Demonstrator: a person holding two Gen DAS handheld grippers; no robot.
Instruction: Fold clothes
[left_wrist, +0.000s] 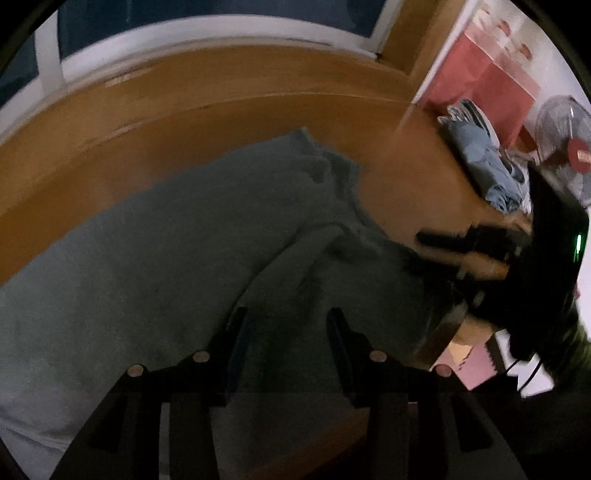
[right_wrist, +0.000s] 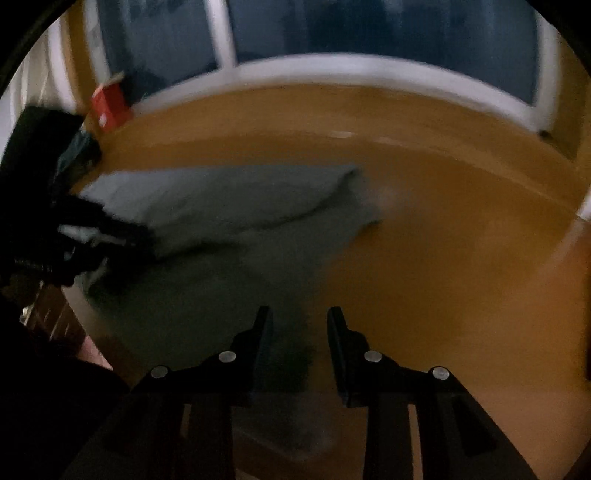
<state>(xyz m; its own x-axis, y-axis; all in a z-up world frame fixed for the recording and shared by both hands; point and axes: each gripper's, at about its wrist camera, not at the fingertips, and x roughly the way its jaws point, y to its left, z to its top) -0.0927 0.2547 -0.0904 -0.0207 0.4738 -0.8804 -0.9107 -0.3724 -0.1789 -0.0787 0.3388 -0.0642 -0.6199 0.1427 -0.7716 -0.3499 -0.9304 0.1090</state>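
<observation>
Grey garment (left_wrist: 166, 258) on wooden table (left_wrist: 184, 122); both grippers unclenched above.

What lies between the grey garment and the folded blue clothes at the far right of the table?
Only bare wooden tabletop lies between the grey garment and the folded blue clothes; nothing stands in that stretch. This shows in the left wrist view.

A garment (left_wrist: 166, 258) lies on the table (left_wrist: 221, 122), folded clothes (left_wrist: 484, 162) at its right edge.
</observation>
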